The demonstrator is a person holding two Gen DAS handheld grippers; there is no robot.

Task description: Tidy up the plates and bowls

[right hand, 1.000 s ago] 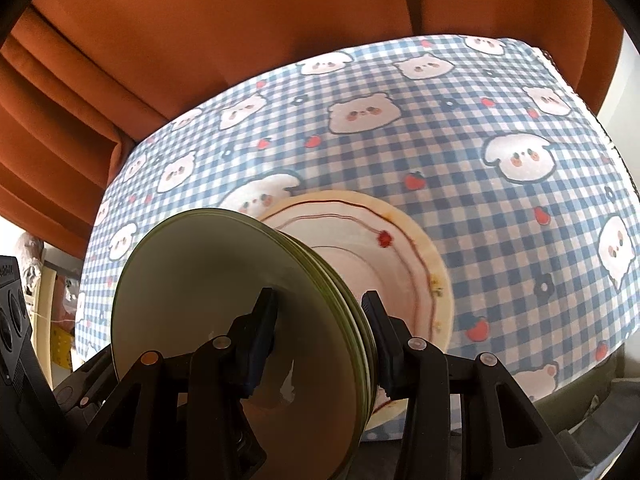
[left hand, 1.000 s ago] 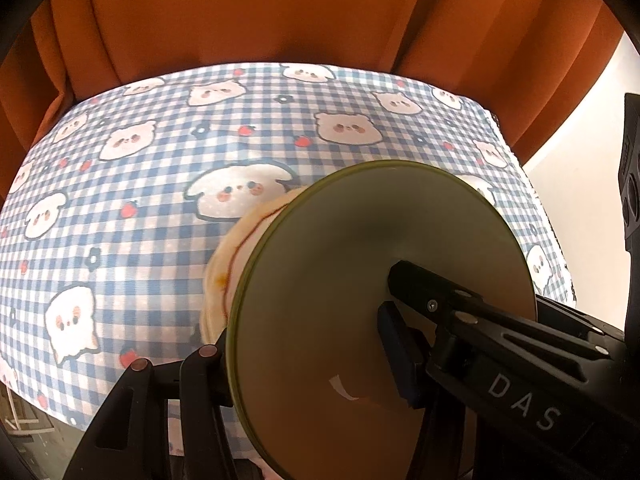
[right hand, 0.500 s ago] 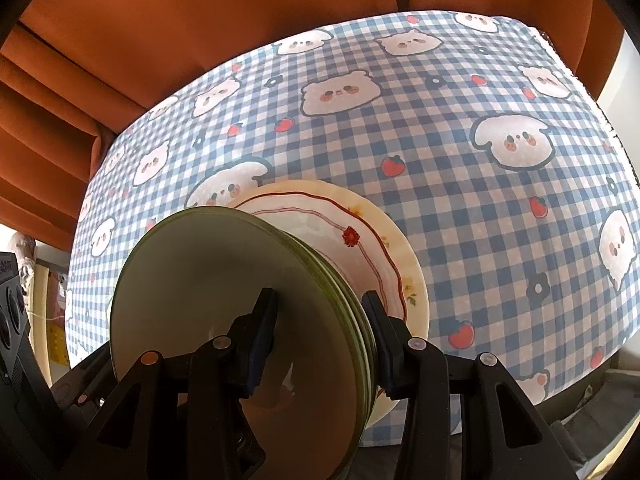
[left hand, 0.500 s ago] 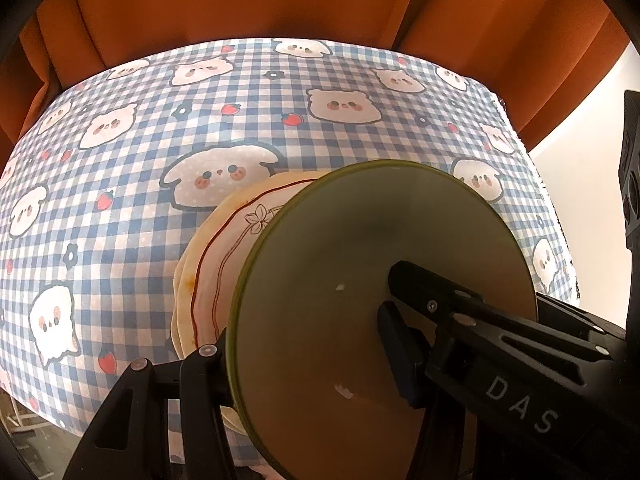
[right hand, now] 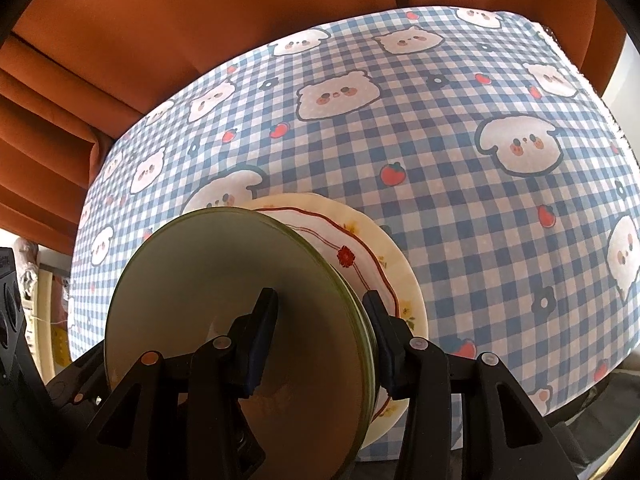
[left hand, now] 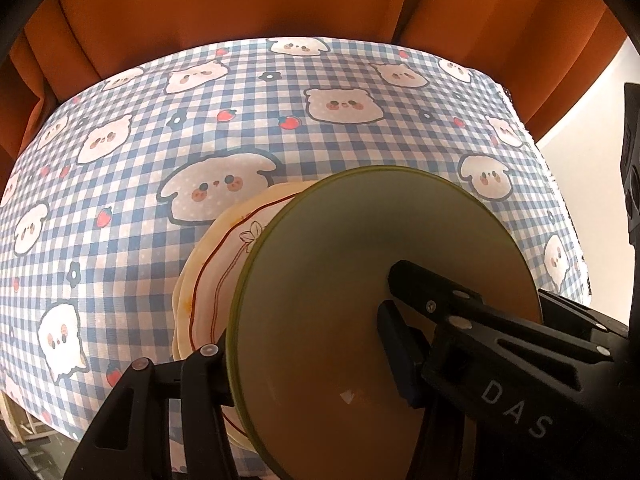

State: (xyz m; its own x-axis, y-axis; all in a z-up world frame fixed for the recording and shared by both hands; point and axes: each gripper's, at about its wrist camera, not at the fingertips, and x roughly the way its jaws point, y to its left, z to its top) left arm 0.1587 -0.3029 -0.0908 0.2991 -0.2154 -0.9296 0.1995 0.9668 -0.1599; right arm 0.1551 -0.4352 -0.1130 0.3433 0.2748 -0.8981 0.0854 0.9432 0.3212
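Plates, one stack, held on edge between your two grippers above the near part of the table.

Left gripper (left hand: 304, 364): your jaws stand about half open and are clamped across the stack's whole thickness. One finger lies on the face of the green plate (left hand: 360, 300) that looks at the camera; the other sits behind, against the cream plate with the red line and flower pattern (left hand: 212, 280). Pads press on both sides.

Right gripper (right hand: 320, 340): jaws likewise about half open, closed across the same stack from the opposite edge. The left finger rests on the green plate (right hand: 208, 292) face; the right finger bears on the back of the cream floral plate (right hand: 376, 256). From this view several thin green rims show packed together between the front green face and the cream plates, so the stack holds more than two green pieces; the exact count cannot be told.

Stack position: tilted nearly upright, its lower edge hidden by the fingers, so whether it touches the table cannot be told.

Tablecloth (left hand: 340, 80): blue-and-white check with animal faces, strawberries and small flowers, covering the table beyond the stack.

Curtain (left hand: 240, 0): orange, hanging in folds behind the table's far edge.
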